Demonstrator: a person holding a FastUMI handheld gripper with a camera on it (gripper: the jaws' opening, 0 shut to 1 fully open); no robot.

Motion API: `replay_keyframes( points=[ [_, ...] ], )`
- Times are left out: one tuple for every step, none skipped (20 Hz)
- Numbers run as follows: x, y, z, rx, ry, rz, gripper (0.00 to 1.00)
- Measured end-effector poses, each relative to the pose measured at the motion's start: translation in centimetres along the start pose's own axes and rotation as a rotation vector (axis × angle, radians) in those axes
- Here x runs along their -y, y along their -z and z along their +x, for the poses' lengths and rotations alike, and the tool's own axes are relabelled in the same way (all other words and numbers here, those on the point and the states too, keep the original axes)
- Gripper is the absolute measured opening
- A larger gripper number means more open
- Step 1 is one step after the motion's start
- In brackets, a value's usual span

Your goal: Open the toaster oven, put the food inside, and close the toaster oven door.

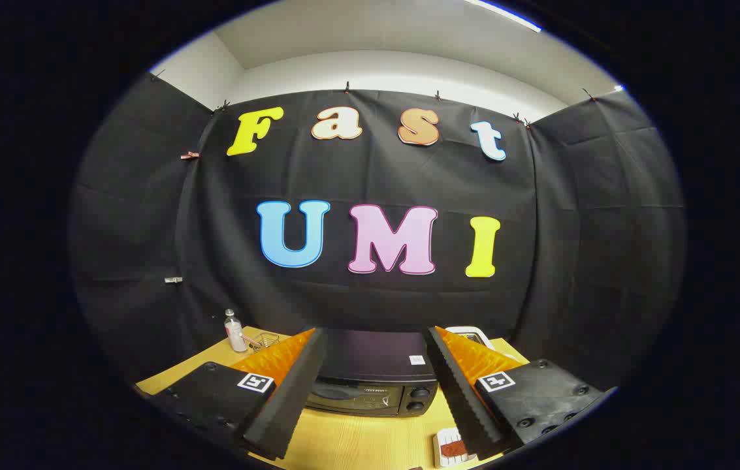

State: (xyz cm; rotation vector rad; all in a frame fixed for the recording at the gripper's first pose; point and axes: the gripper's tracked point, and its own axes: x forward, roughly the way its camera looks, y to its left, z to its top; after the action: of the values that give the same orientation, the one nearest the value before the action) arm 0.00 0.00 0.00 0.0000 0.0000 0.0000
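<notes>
Gripper view: gripper (pixel 376 385) is hovering high with fingers spread wide and holding nothing, likely lining up on the oven. Food (pixel 454 449) is sitting on a small white tray on the counter (pixel 356 440) beside the right finger. Toaster oven (pixel 373 378) is sitting just beyond, framed between the fingers, door seemingly closed; a bottle (pixel 234 331) is standing further back left.

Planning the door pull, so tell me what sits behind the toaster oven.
Behind the toaster oven, a white object pokes up at its back corner before the black cloth. The oven body hides the table behind it. The hand-held gripper is open, its fingers framing the oven.
</notes>
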Motion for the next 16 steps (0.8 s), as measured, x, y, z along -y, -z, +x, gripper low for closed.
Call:
replay_keyframes(
  points=[
    [-0.08, 0.00, 0.05, -0.001, -0.001, -0.003, 0.97],
    [-0.19, 0.01, 0.05, 0.000, -0.004, -0.006, 0.97],
    [-0.26, 0.02, 0.01, 0.000, -0.006, -0.009, 0.97],
    [-0.24, 0.10, 0.02, 0.000, -0.006, -0.012, 0.97],
    [-0.39, 0.01, -0.01, -0.001, -0.010, -0.014, 0.97],
    [-0.36, 0.11, 0.06, -0.003, -0.010, -0.016, 0.97],
    [-0.34, 0.13, 0.07, -0.003, -0.010, -0.017, 0.97],
    [-0.37, 0.08, 0.04, -0.003, -0.010, -0.016, 0.97],
    [-0.45, 0.08, 0.04, -0.004, -0.011, -0.014, 0.97],
    [-0.57, 0.08, 0.01, -0.005, -0.013, -0.013, 0.97],
    [-0.60, 0.09, -0.07, -0.004, -0.012, -0.014, 0.97],
    [-0.64, 0.04, -0.16, -0.002, -0.013, -0.016, 0.97],
    [-0.65, 0.02, -0.17, 0.000, -0.012, -0.019, 0.97],
    [-0.72, 0.05, -0.20, -0.001, -0.014, -0.021, 0.97],
    [-0.76, 0.01, -0.26, -0.001, -0.015, -0.022, 0.97],
    [-0.78, 0.08, -0.25, -0.001, -0.015, -0.022, 0.97]
  ],
)
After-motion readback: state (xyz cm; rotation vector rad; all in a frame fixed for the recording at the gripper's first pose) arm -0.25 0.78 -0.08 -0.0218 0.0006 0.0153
